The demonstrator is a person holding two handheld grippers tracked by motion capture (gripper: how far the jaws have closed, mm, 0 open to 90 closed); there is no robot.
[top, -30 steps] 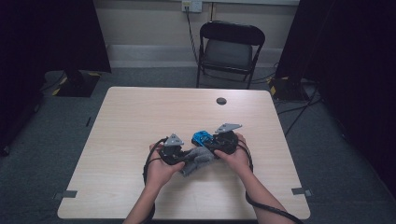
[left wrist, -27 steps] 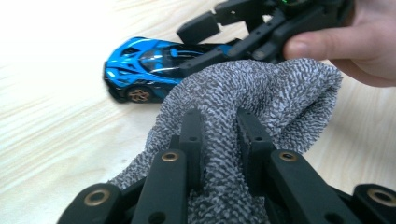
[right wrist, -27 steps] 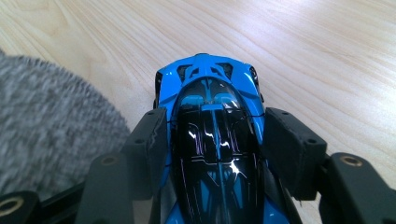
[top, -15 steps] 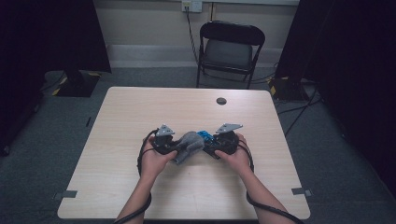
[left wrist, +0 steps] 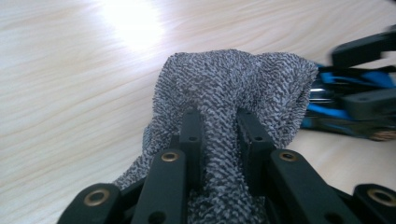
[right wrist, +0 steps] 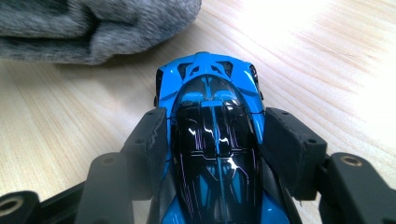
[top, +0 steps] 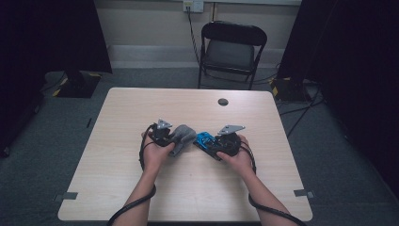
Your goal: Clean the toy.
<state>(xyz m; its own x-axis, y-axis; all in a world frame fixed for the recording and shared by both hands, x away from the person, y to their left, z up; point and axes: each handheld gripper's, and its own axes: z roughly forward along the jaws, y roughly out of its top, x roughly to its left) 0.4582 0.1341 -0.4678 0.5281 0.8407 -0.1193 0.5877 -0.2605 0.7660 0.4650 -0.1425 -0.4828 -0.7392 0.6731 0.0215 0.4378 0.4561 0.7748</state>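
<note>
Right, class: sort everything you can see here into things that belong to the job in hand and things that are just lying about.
In hand:
- grey sock, pinched in the left gripper
- blue toy car, clamped in the right gripper

Lying about:
- small dark disc on the far part of the table
- folding chair beyond the table

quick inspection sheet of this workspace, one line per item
surface: light wood table, bare where visible
job's things: grey knitted sock; blue and black toy car; apart
clutter: small dark round thing near the far edge
grippers: left gripper shut on the sock; right gripper clamped on the car's sides
cables: black cable trails from each gripper off the near edge
surroundings: folding chair, wall socket, grey carpet
</note>
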